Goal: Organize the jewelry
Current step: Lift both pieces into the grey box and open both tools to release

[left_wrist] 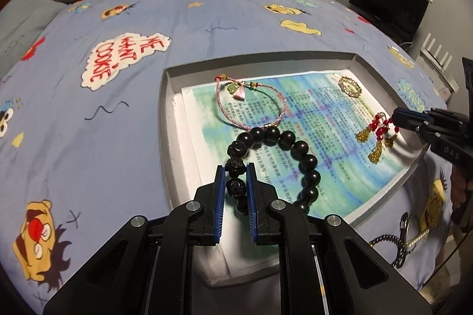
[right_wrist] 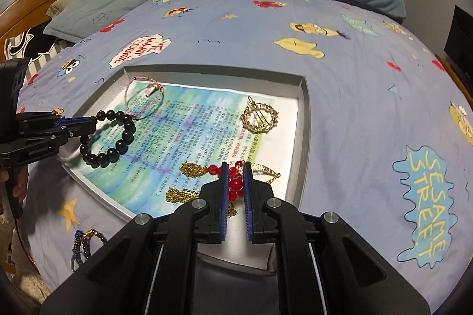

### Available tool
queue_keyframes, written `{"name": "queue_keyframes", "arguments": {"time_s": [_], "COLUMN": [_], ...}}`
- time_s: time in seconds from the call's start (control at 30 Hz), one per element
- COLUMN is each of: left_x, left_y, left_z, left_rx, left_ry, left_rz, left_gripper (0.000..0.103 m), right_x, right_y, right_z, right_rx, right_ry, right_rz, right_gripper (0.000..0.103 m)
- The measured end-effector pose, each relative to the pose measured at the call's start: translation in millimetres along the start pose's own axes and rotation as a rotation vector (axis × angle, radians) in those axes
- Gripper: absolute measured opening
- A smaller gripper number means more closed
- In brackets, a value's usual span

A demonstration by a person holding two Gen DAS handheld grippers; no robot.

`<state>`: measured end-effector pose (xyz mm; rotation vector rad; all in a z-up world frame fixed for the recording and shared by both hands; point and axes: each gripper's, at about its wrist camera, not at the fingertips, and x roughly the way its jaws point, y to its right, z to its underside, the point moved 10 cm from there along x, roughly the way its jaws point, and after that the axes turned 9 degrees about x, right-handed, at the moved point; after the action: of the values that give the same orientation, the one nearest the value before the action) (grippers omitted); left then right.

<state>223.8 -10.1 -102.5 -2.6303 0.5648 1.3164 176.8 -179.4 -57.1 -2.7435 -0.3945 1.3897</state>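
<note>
- Left gripper (left_wrist: 234, 167) had its jaws closed narrow on the dark wooden bead bracelet (left_wrist: 298, 150), pinching carved beads at one side; rest of the loop hung/lay out ahead & to the right of the jaws, over the printed paper sheet (left_wrist: 319, 119).
- Right gripper (right_wrist: 235, 165) jaws closed narrow on the red-bead hairpin w/ gold tassels (right_wrist: 233, 182); gold tassels spread left of the jaws, a gold curved part stuck out just right of them.
- Both pieces sat inside the shallow grey tray (right_wrist: 304, 119) on the bed (right_wrist: 354, 78).
- Pink braided cord bracelet (left_wrist: 251, 105) w/ tassel lay ahead of left jaws, touching the bead loop's far end.
- Gold wreath hair clip (right_wrist: 260, 118) lay ahead of right jaws, apart from the hairpin.
- Dark chain piece (right_wrist: 85, 244) lay on the bed outside the tray, left of right jaws.
</note>
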Motion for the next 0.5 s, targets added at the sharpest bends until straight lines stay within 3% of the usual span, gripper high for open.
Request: {"name": "queue_keyframes", "arguments": {"time_s": [0.4, 0.5], "left_x": [21, 20], "left_y": [11, 9], "left_z": [-19, -19], "left_rx": [0.031, 0.029], "left_ry": [-0.013, -0.008], "left_rz": [-0.034, -0.050], "left_gripper": [0.015, 0.026], "right_x": [27, 26], "right_y": [4, 5], "right_z": [-6, -6], "right_rx": [-0.001, 0.003], "right_ry": [-0.013, -0.012], "right_rz": [0.047, 0.040], "right_gripper": [0.009, 0.010]}}
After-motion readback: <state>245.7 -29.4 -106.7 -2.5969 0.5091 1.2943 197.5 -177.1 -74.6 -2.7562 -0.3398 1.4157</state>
